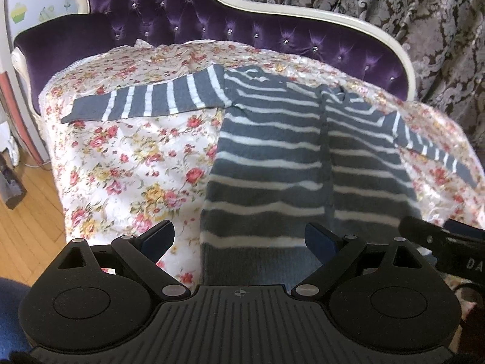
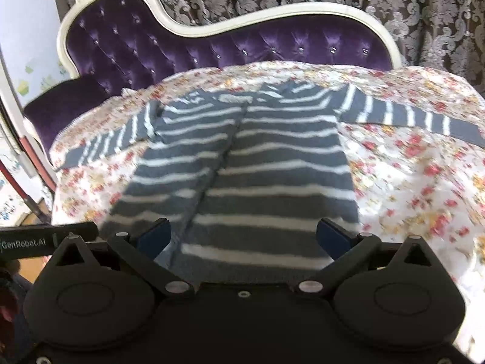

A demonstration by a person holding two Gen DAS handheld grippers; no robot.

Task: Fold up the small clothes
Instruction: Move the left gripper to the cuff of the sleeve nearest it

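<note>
A small grey cardigan with white stripes (image 1: 272,139) (image 2: 242,163) lies flat and spread out on a floral sheet (image 1: 130,157) (image 2: 409,182), both sleeves stretched sideways. Its left sleeve (image 1: 145,100) points toward the sheet's left edge and its right sleeve (image 2: 409,115) toward the right. My left gripper (image 1: 239,242) hovers open over the hem's left part, nothing between its fingers. My right gripper (image 2: 242,236) hovers open over the hem's middle, also empty. The other gripper's body shows at each view's edge (image 1: 442,245) (image 2: 45,239).
The sheet covers a purple tufted chaise with a white frame (image 1: 242,30) (image 2: 212,45). A patterned curtain (image 1: 409,15) hangs behind. Wooden floor (image 1: 27,221) lies beyond the sheet's left edge. A purple bolster (image 1: 60,36) rests at the chaise's left end.
</note>
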